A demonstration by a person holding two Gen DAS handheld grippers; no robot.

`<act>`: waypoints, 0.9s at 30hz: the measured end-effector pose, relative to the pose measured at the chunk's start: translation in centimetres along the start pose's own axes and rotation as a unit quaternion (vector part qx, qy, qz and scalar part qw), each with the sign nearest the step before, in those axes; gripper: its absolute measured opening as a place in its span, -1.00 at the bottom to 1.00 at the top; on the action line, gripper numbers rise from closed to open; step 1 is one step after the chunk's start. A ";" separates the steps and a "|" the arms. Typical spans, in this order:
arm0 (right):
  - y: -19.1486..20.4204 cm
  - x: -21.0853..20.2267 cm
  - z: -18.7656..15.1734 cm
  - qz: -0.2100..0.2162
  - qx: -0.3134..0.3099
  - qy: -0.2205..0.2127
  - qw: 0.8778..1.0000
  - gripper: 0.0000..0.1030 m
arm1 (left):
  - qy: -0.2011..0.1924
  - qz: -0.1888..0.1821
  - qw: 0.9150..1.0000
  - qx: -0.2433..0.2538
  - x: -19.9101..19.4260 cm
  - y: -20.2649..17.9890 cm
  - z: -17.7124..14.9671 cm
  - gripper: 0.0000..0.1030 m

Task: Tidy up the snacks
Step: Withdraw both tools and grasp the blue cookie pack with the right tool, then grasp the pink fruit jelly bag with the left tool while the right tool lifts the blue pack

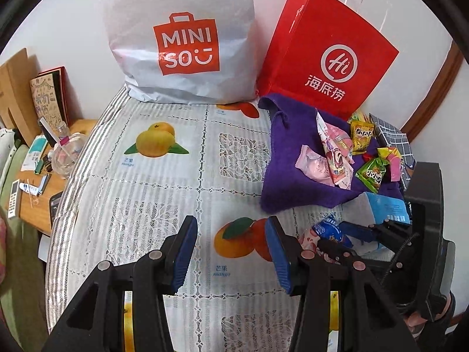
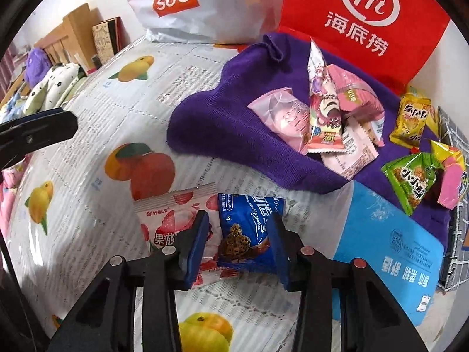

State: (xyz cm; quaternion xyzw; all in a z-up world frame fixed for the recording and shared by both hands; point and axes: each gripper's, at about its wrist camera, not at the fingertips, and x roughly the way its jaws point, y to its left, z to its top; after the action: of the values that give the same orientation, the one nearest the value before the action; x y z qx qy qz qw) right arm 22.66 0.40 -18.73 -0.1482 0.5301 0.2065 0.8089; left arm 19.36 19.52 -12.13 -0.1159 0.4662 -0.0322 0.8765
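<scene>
The right gripper (image 2: 239, 243) points down at the desk (image 2: 88, 135) with its fingers straddling a blue chocolate-chip cookie packet (image 2: 249, 228), which lies partly over a white strawberry-printed wrapper (image 2: 170, 220) near the desk's front edge; whether the pads press on the packet I cannot tell. The left gripper (image 1: 231, 252) hovers over the fruit-printed plastic cloth with its fingers parted and nothing between them. The remaining pink, yellow and green snack packets (image 2: 322, 117) lie on a purple towel (image 2: 222, 123) toward the right back corner, below a red paper bag (image 2: 366, 14) and a white shopping bag (image 2: 205, 6).
</scene>
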 end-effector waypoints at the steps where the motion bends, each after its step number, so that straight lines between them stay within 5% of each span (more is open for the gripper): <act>1: 0.2 -0.1 -0.2 0.003 -0.002 0.001 1.000 -0.23 | 0.000 0.000 1.000 -0.001 0.0 0.0 0.0 -0.11; 5: 1.3 -0.9 -1.3 0.034 -0.012 0.006 0.999 -0.44 | 0.000 0.003 1.000 -0.003 -0.1 0.4 -0.2 -0.11; 14: 1.4 -1.2 -2.0 0.016 0.000 -0.009 1.000 -0.45 | 0.000 0.007 1.000 -0.004 -0.5 0.4 -1.1 -0.11; 22: 2.8 -0.1 -2.4 -0.009 -0.030 -0.014 0.999 -0.04 | 0.002 0.014 1.000 -0.004 -0.9 0.7 -2.3 -0.11; 27: 2.9 -0.3 -2.6 -0.022 -0.043 -0.023 0.999 -0.30 | 0.006 0.020 1.000 -0.002 -1.0 0.6 -3.1 -0.11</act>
State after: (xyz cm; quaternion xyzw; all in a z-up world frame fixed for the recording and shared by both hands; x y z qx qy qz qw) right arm 19.05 1.66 -19.50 -0.1896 0.4989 0.2144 0.8181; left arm 16.16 19.71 -13.11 -0.1078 0.4738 -0.0141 0.8739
